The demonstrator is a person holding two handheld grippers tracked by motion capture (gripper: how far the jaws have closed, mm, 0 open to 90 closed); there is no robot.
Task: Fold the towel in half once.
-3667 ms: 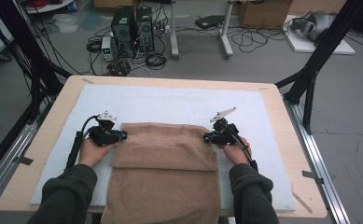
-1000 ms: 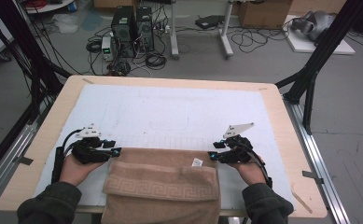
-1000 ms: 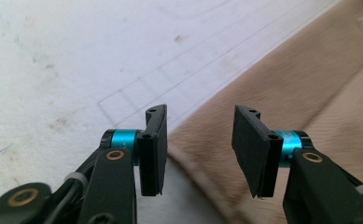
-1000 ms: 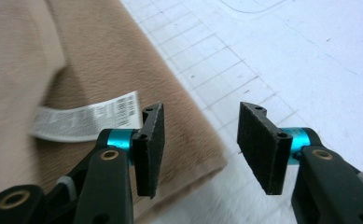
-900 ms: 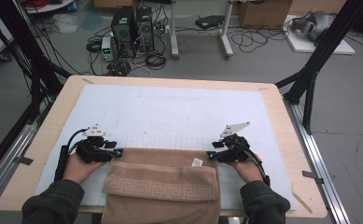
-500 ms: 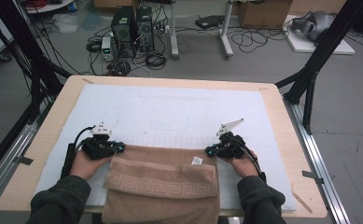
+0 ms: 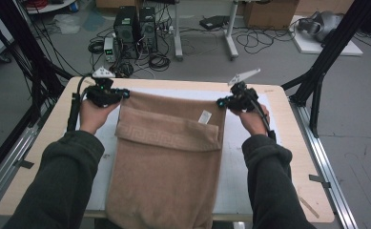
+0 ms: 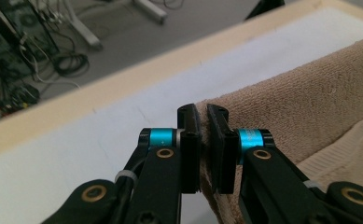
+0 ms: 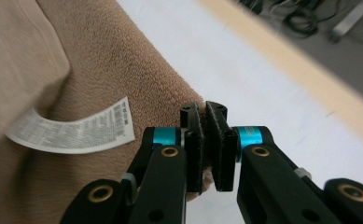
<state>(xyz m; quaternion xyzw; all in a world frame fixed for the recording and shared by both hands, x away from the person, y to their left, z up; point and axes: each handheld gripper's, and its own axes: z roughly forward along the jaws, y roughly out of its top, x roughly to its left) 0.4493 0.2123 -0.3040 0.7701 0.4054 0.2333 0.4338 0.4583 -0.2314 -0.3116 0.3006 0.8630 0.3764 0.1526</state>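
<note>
The tan towel is lying lengthwise down the middle of the table, spread over the white mat, with its near end hanging off the table's front edge. Its far edge is being held up off the mat near the far side of the table, and a folded-over flap with a woven key-pattern band is draping across it just below that raised edge. A white care label is dangling from the fold toward the right corner; in the right gripper view the label is hanging just beside the jaws.

The left gripper is pinching the towel's far left corner; in the left gripper view its gripper has the jaws pressed together on a thin ridge of terry cloth, having just been closing on it. The right gripper is doing the same at the far right corner, and in its own view the gripper is clamping the towel edge, its jaws likewise having just been closing with cloth between them.

The person's hands and dark sleeves are reaching forward along both sides of the towel. The wooden table is showing as a pale border around the mat, and beyond it computer towers and tangled cables are sitting on the grey floor.
</note>
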